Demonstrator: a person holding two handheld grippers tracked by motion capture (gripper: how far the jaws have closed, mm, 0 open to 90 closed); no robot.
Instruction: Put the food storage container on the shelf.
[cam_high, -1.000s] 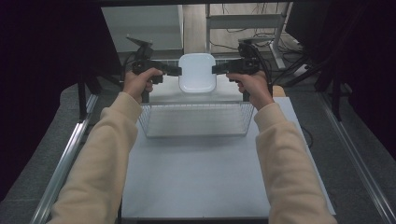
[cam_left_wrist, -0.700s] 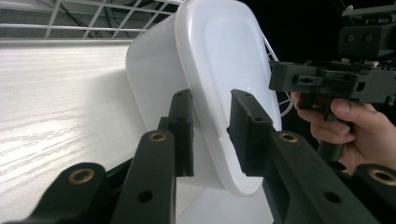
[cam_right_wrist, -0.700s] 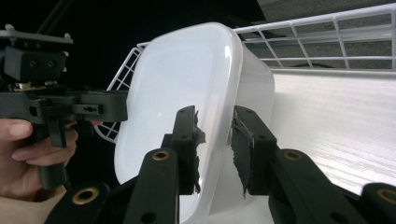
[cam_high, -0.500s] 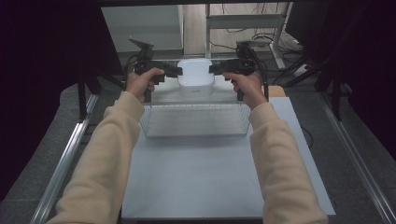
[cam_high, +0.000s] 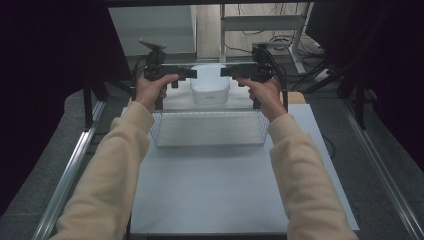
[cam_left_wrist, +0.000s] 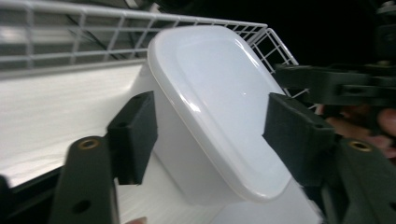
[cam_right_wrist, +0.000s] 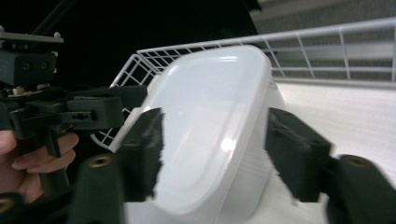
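Nearest you lies the bare white table (cam_high: 220, 185), your sleeves stretched over it. Past that stands the wire basket (cam_high: 207, 127), empty in the high view. Beyond its far rim your two hands hold the tools facing each other, and between them is the white tub (cam_high: 210, 89), lid on.

A second ago the tub sat higher in the high view and looked larger, up at tool height; now it is lower and smaller, just behind the basket (whether it rests on the table or hangs just above it, you cannot tell from here). That reads as a lowering, so the carry is probably near its end.

The left gripper (cam_left_wrist: 210, 135) has its fingers (cam_left_wrist: 133, 135) spread either side of the tub, a visible gap at the lid's rim. The right gripper (cam_right_wrist: 215, 154) looks the same: fingers (cam_right_wrist: 296, 156) apart, flanking the tub, contact unclear.

The tub's lid faces up and slightly toward you; its long axis runs away from you, crosswise to the basket's long side.
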